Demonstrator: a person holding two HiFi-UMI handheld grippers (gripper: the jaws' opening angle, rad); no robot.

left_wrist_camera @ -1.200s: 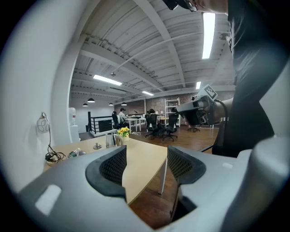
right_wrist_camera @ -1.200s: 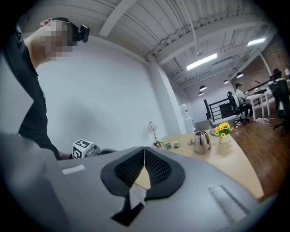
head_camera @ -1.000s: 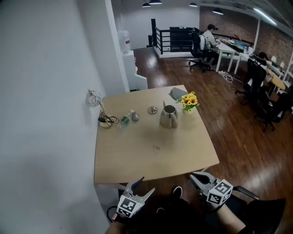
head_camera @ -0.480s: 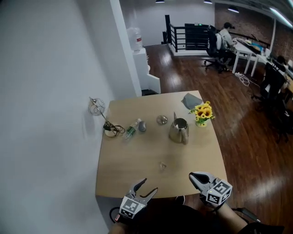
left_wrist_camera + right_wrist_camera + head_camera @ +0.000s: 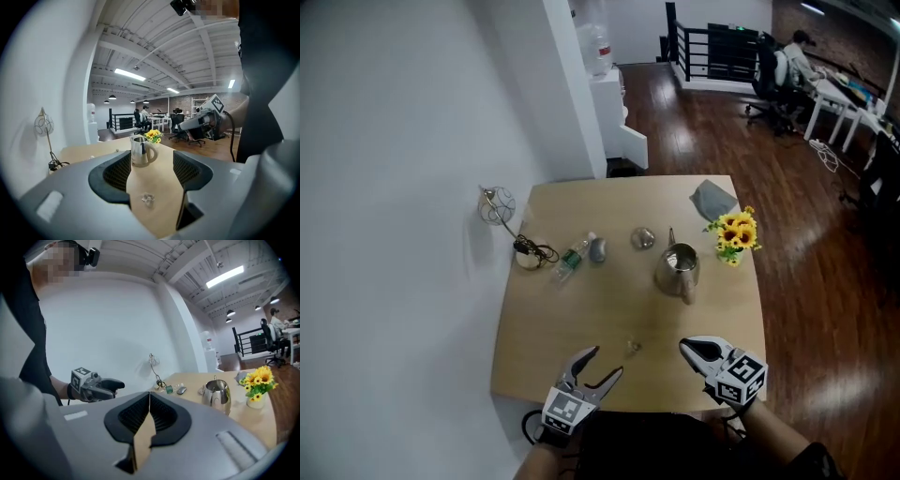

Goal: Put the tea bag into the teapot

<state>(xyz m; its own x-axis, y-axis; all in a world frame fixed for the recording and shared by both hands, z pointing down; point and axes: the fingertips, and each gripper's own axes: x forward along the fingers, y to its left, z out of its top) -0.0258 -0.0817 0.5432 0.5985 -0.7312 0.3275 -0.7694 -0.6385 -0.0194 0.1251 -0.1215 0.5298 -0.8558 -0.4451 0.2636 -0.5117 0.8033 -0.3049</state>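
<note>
A steel teapot (image 5: 678, 270) stands lidless on the wooden table (image 5: 553, 347), its lid (image 5: 642, 238) lying to its far left. The small tea bag (image 5: 632, 348) lies on the table nearer me. My left gripper (image 5: 606, 362) hovers open over the table's near edge, just left of the tea bag. In the left gripper view the tea bag (image 5: 148, 199) lies ahead between the open jaws, with the teapot (image 5: 142, 151) beyond it. My right gripper (image 5: 694, 350) is shut and empty, right of the tea bag. The right gripper view shows its jaws (image 5: 149, 395) together and the teapot (image 5: 216, 394) ahead to the right.
Yellow flowers in a small vase (image 5: 733, 232) stand right of the teapot, with a grey cloth (image 5: 713, 199) behind them. A bottle (image 5: 572, 260), a grey object (image 5: 598, 249), coiled cables (image 5: 530, 253) and a wire lamp (image 5: 497, 204) lie along the table's left side by the white wall.
The view has moved forward over the table. Both grippers, earlier held short of the near edge, now reach over it on either side of the tea bag. Neither has changed its jaws.
</note>
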